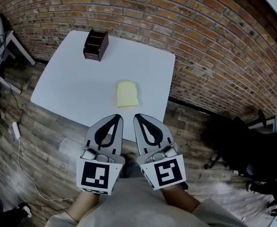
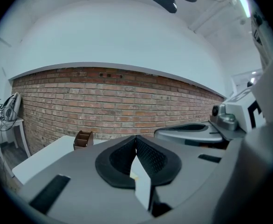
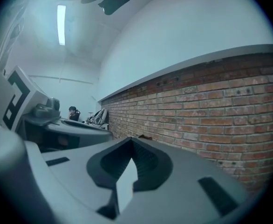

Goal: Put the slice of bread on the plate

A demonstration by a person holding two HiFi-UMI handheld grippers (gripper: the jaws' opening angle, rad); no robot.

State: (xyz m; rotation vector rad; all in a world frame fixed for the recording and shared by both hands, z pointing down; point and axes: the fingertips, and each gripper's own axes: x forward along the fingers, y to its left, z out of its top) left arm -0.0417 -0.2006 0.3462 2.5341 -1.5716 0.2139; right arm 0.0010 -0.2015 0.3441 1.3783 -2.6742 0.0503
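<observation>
A pale yellow slice of bread (image 1: 127,94) lies flat on the white table (image 1: 67,86), near its front right part. My left gripper (image 1: 116,118) and right gripper (image 1: 138,117) hover side by side over the table's near edge, just short of the bread and pointing at it. Both are shut with nothing between the jaws. In the left gripper view the left gripper (image 2: 136,138) has its tips together, and the right gripper (image 3: 131,139) shows the same in its own view. No plate shows in any view.
A dark brown wooden holder (image 1: 96,45) stands at the table's far left corner, also visible as the holder (image 2: 83,139) in the left gripper view. A brick wall (image 1: 214,41) runs behind and to the right. A black chair (image 1: 242,141) stands at right, and a power strip (image 1: 15,129) with cable lies on the wooden floor at left.
</observation>
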